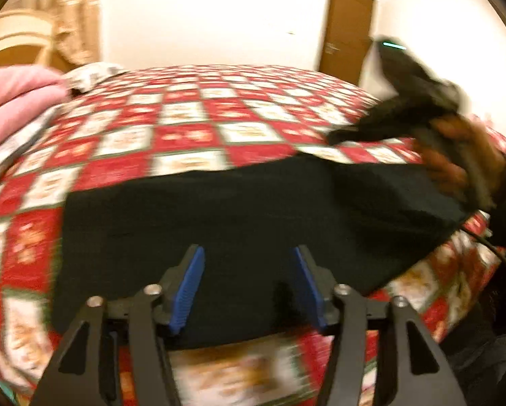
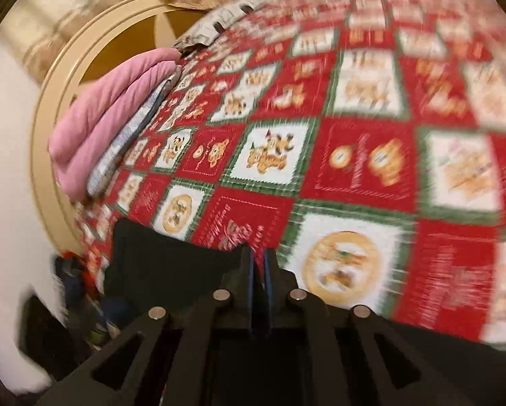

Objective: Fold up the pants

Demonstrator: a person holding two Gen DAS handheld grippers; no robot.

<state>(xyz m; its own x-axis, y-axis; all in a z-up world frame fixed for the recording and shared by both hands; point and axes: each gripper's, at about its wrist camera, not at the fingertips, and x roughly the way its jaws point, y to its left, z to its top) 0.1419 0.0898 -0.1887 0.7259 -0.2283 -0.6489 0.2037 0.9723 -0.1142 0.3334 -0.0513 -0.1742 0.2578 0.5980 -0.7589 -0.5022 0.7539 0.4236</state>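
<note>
Left tongs [image 1: 249, 284] apart over pants [image 1: 236, 209] | right tongs [image 2: 259, 270] together

bed [image 1: 185, 125] – red-white checked quilt | wall [image 1: 202, 10] – white | door [image 1: 349, 30] – brown, shut

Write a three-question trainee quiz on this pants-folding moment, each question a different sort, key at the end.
1. True or false: the left hand-held gripper has its blue-padded jaws spread apart above the black fabric pants.
2. Multiple choice: the right hand-held gripper is A) wide open, B) shut on the pants' edge, C) out of view.
3. Fill in: the pants lie on a red, white and green checked ____, near a folded pink blanket.

Key: 1 true; 2 B; 3 bedspread.
</note>
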